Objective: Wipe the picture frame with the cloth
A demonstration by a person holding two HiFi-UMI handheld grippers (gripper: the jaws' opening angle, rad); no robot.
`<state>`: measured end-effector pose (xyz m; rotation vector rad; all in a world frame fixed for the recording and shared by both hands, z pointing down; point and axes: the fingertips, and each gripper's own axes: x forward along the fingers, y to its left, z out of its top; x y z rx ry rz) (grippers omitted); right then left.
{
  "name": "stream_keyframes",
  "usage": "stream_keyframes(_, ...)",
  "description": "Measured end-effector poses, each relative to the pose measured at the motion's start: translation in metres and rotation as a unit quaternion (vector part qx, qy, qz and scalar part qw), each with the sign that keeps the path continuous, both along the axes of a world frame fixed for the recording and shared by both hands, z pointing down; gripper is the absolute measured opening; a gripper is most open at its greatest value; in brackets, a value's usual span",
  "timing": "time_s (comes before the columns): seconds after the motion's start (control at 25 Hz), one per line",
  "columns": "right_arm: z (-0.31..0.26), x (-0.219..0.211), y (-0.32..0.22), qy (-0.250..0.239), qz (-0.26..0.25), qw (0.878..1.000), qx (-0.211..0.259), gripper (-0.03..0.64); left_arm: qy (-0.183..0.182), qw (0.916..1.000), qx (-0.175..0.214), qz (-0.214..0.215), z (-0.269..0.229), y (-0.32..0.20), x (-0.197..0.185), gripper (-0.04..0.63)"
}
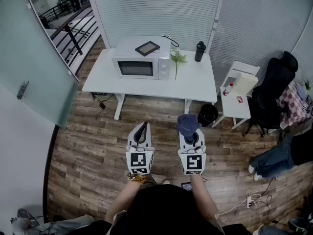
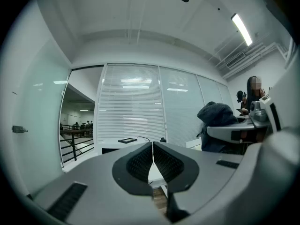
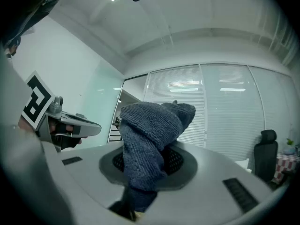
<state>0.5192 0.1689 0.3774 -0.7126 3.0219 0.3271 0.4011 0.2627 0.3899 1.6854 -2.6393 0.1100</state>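
A dark picture frame (image 1: pixel 147 48) lies flat on top of the white microwave (image 1: pixel 141 58) on the white table (image 1: pixel 195 82), far ahead of both grippers; it also shows small in the left gripper view as the picture frame (image 2: pixel 127 140). My right gripper (image 1: pixel 188 126) is shut on a dark blue cloth (image 1: pixel 188 123), which bunches up between its jaws as the cloth (image 3: pixel 149 139). My left gripper (image 1: pixel 141 130) is shut with nothing in it, its jaws touching. Both are held level over the wooden floor, side by side.
On the table stand a small plant (image 1: pixel 177 59) and a black bottle (image 1: pixel 199 51). A black bin (image 1: pixel 208 114) sits under the table's right end. A small white side table (image 1: pixel 238 94), a black chair (image 1: pixel 271 92) and a seated person's legs (image 1: pixel 274 158) are at the right.
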Motion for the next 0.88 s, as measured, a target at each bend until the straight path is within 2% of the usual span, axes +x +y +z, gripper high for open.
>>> stream_keyframes(0.2,0.005,-0.013,-0.004,0.002,-0.024,0.999,-0.021,0.092,-0.004,0.9999,0.001,0.014,0.003,-0.006,-0.005,0.011)
stream_keyframes(0.4,-0.009,-0.041,-0.025,-0.007,-0.035,0.999,-0.027,0.098,-0.009,0.9986,-0.007,0.052,0.007,-0.014,-0.027,0.012)
stream_keyframes(0.6,-0.004,-0.093,-0.041,-0.007,-0.028,0.999,-0.032,0.100,-0.009,0.9960,-0.022,0.086,0.011,-0.035,-0.085,0.019)
stream_keyframes(0.76,-0.005,-0.141,-0.059,0.009,0.006,0.999,-0.036,0.100,-0.015,0.9888,-0.042,0.142,0.007,-0.062,-0.138,0.104)
stream_keyframes(0.88,-0.004,-0.182,-0.067,0.023,0.030,0.998,-0.043,0.100,-0.004,0.9848,-0.046,0.167,0.008,-0.076,-0.191,0.130)
